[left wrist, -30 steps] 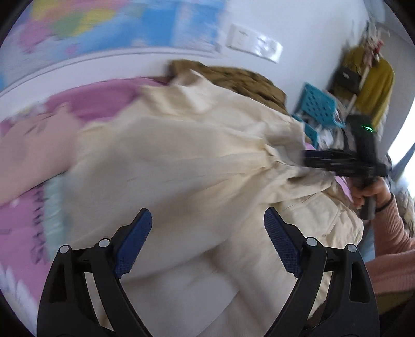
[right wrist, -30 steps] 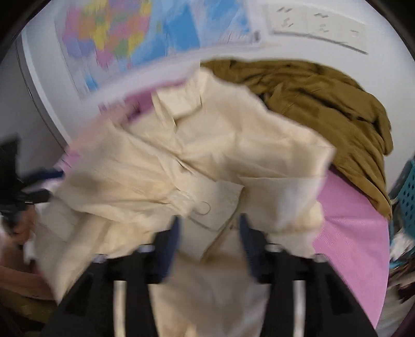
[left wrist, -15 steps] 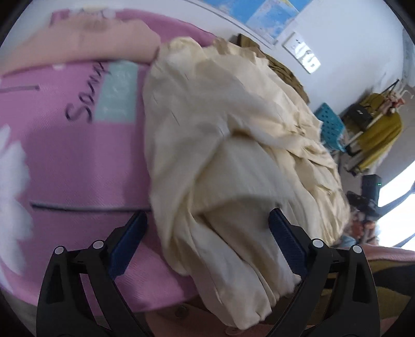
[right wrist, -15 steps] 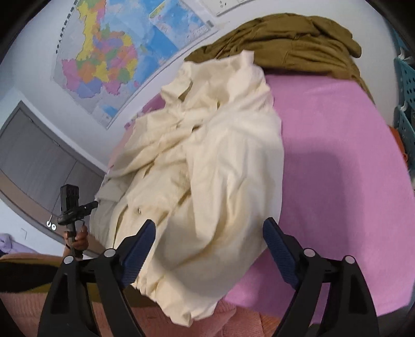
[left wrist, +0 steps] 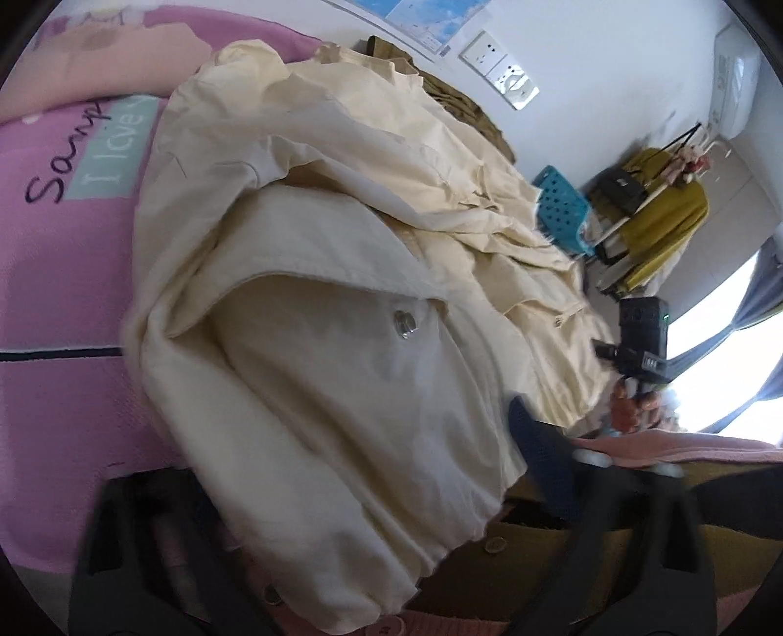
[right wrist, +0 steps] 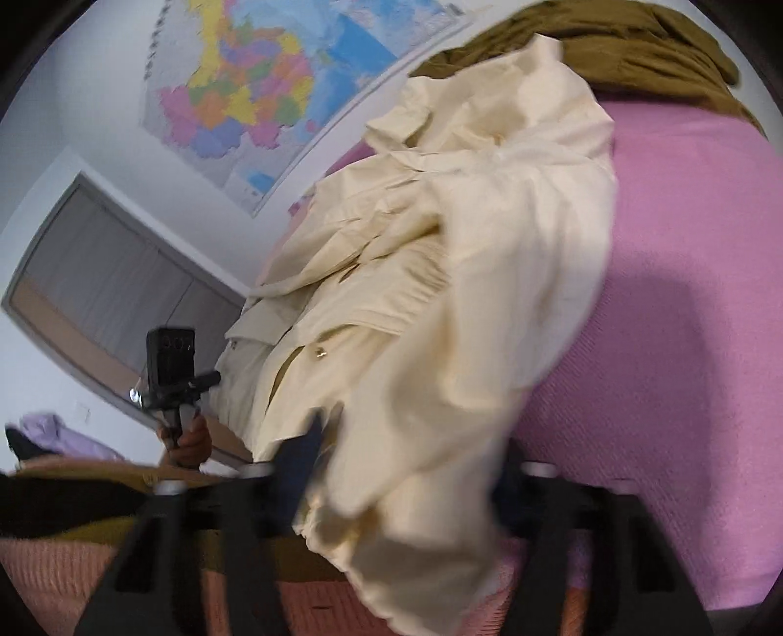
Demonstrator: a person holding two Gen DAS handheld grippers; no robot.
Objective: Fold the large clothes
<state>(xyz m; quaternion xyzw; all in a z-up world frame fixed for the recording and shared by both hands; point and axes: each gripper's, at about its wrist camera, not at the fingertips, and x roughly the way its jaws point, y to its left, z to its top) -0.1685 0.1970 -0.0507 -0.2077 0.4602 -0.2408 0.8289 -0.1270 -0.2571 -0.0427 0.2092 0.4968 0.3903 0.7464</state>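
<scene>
A large cream jacket (left wrist: pixel 342 274) lies crumpled on a pink bed cover (left wrist: pixel 58 254), its hem hanging over the near edge. It also shows in the right wrist view (right wrist: pixel 465 274). My left gripper (left wrist: pixel 362 469) has its fingers wide apart around the hanging hem, the left finger hidden behind cloth. My right gripper (right wrist: pixel 406 460) straddles the other hem corner, with the blue pad of one finger (right wrist: pixel 298 465) showing and the other finger hidden by cloth. Each gripper shows in the other's view, the right one (left wrist: pixel 636 357) and the left one (right wrist: pixel 171 376).
An olive-brown garment (right wrist: pixel 611 44) lies at the far end of the bed by the wall. A map (right wrist: pixel 274 83) hangs on the wall. A blue basket (left wrist: pixel 563 210) and a rack with a yellow garment (left wrist: pixel 660 220) stand beside the bed.
Both grippers have dropped low to the bed's near edge. The jacket's hem now hangs between the fingers of each gripper. The right gripper's fingers stand closer together than half a second ago.
</scene>
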